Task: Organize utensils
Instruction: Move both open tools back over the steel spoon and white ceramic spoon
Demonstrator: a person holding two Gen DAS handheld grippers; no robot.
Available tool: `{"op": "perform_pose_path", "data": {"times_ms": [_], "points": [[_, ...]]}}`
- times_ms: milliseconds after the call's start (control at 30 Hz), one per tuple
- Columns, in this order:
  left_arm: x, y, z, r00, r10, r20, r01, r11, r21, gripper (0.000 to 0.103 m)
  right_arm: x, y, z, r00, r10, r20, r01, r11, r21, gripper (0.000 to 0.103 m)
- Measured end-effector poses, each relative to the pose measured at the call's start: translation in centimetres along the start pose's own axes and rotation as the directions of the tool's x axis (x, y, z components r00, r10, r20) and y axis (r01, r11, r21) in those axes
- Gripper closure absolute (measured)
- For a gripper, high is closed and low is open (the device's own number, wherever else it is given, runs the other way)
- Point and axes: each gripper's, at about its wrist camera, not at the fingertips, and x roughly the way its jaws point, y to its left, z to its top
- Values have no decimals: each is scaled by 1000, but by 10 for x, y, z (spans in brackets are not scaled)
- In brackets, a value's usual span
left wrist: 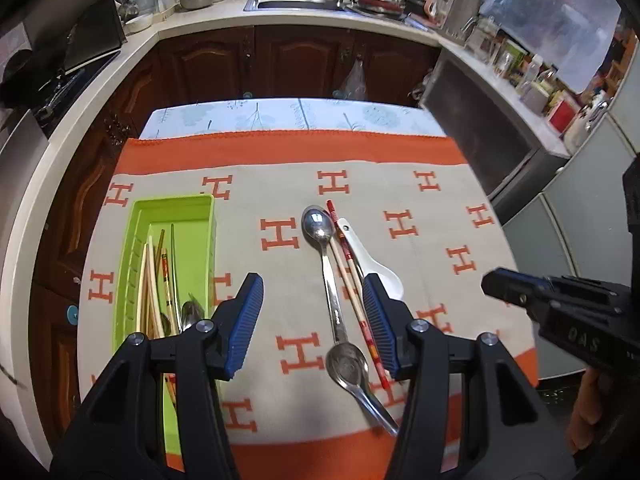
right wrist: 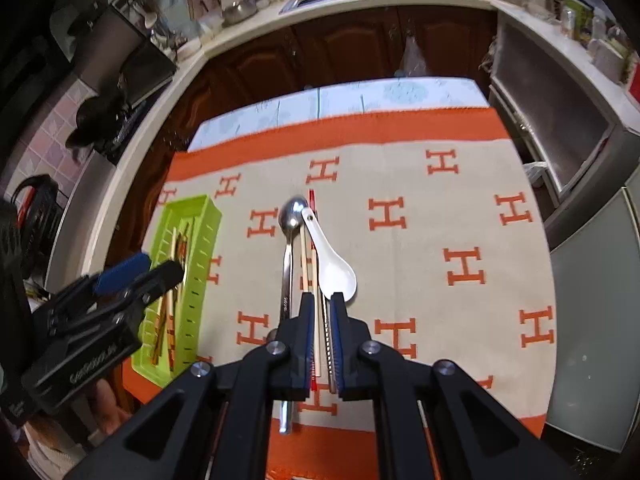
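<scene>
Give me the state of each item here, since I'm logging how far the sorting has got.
Green tray: on the cloth, holding chopsticks and a spoon.
Long metal spoon: loose on the cloth.
Small metal spoon: loose, overlapping the long spoon's handle.
White ceramic spoon: loose, bowl up.
Red-tipped chopsticks: between the right gripper's fingers.
Left gripper: open, empty.
Right gripper: nearly shut.

The right gripper (right wrist: 321,300) closes narrowly around a red-tipped chopstick (right wrist: 316,332) on the orange-lettered cloth (right wrist: 440,208), a white ceramic spoon (right wrist: 334,266) just right, a steel spoon (right wrist: 289,240) left, green tray (right wrist: 200,272) far left.
</scene>
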Motion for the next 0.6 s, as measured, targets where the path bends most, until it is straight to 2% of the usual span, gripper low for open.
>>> {"op": "perform_pose_path", "data": {"times_ms": [133, 267, 600], "points": [[44, 1, 6, 998, 15, -68, -17, 1000, -26, 54, 26, -5, -2, 999, 11, -53, -12, 1000, -10, 95], [90, 2, 4, 984, 12, -175, -21, 999, -49, 54, 51, -11, -6, 994, 25, -104, -25, 1000, 0, 95], [153, -6, -6, 962, 0, -275, -9, 1000, -29, 54, 96, -25, -15, 979, 56, -196, -49, 998, 37, 95]]}}
